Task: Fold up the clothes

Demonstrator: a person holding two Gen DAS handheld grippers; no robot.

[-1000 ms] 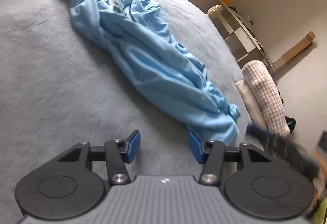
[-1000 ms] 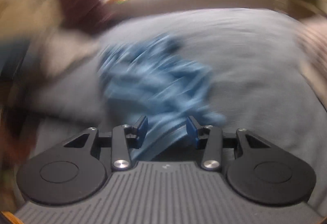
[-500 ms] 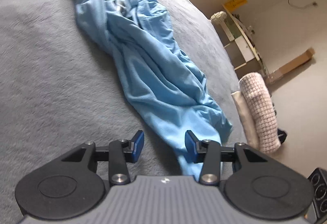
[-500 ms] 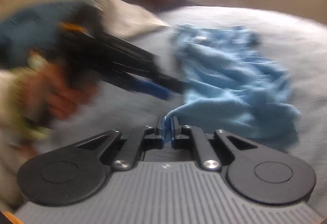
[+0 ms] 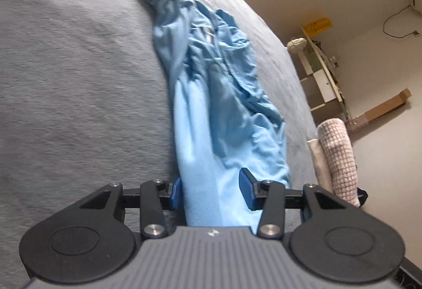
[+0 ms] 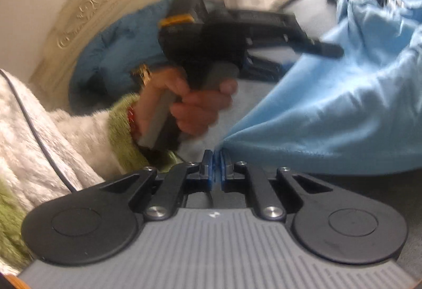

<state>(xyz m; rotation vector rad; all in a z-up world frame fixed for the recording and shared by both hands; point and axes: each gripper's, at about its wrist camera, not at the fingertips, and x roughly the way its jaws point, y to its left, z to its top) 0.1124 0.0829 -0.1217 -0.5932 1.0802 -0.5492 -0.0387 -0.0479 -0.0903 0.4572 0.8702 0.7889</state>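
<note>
Fabric of a light-blue garment (image 5: 219, 130) stretches away from the left gripper (image 5: 209, 190) across a grey bedspread (image 5: 79, 78), its near end running between the two blue pads, which stand spread with the cloth passing through the gap; whether either pad presses on it cannot be told. The far end of the garment is bunched into a darker knot well ahead of that gripper and slightly to its left. To its right, past the bed's edge, a pink checked roll (image 5: 339, 157) leans beside a white shelf unit (image 5: 321, 78). In the right wrist view, the right gripper (image 6: 215, 166) has its pads nearly pressed together, pinching a corner of the same garment (image 6: 343, 109), though the jaws are just easing apart; the cloth rises ahead and to the right in a broad fold. Ahead and to the left, a hand (image 6: 190, 104) in a white and green fleece sleeve (image 6: 79, 136) grips the handle of the other gripper, blurred.
</note>
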